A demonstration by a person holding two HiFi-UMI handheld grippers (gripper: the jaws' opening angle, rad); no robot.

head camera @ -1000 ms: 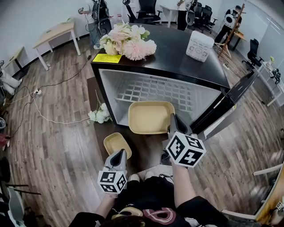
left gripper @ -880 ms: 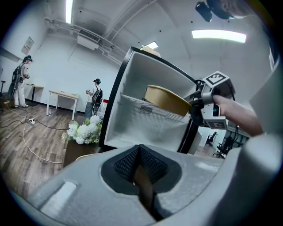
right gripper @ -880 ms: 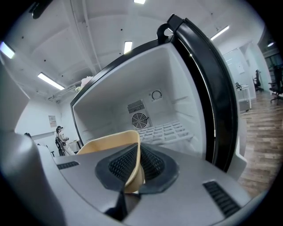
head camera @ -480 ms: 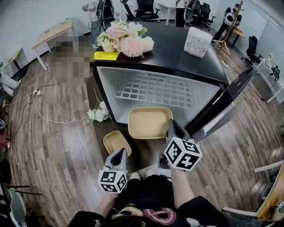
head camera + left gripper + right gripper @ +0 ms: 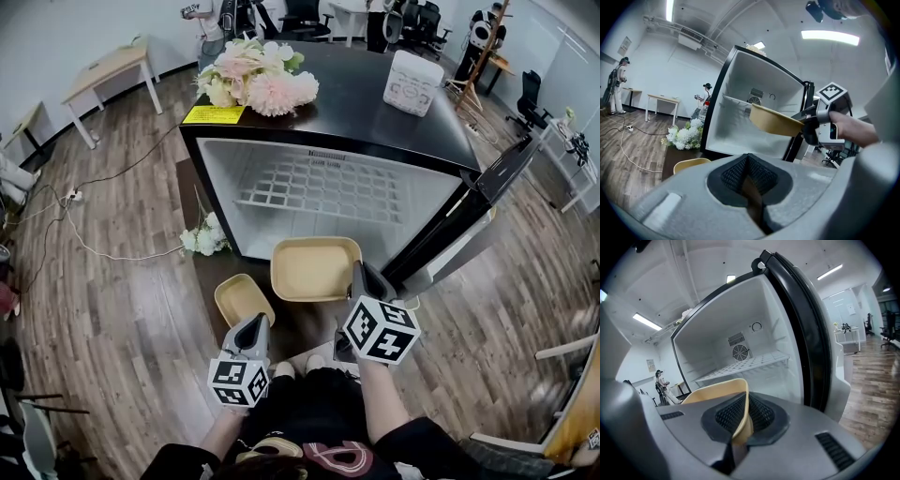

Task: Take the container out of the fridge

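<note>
A tan rectangular container (image 5: 314,269) hangs just in front of the open fridge (image 5: 221,187), below its white wire shelf (image 5: 319,187). My right gripper (image 5: 359,274) is shut on the container's right rim; in the right gripper view the thin tan wall (image 5: 717,390) runs between the pads of that gripper (image 5: 743,411). In the left gripper view the container (image 5: 776,123) shows side-on before the fridge cavity. My left gripper (image 5: 251,328) sits lower left, shut and empty, its jaws (image 5: 749,161) closed together. It points past a smaller tan container (image 5: 242,298) on a low dark table.
The fridge door (image 5: 469,225) stands open at the right, close beside my right gripper. Pink and white flowers (image 5: 258,80) and a white box (image 5: 411,82) rest on the black fridge top. More flowers (image 5: 202,239) lie left of the fridge. People stand by desks beyond.
My right gripper has sunk and come a little toward me with the tan container, away from the fridge opening. The left gripper has stayed in place.
</note>
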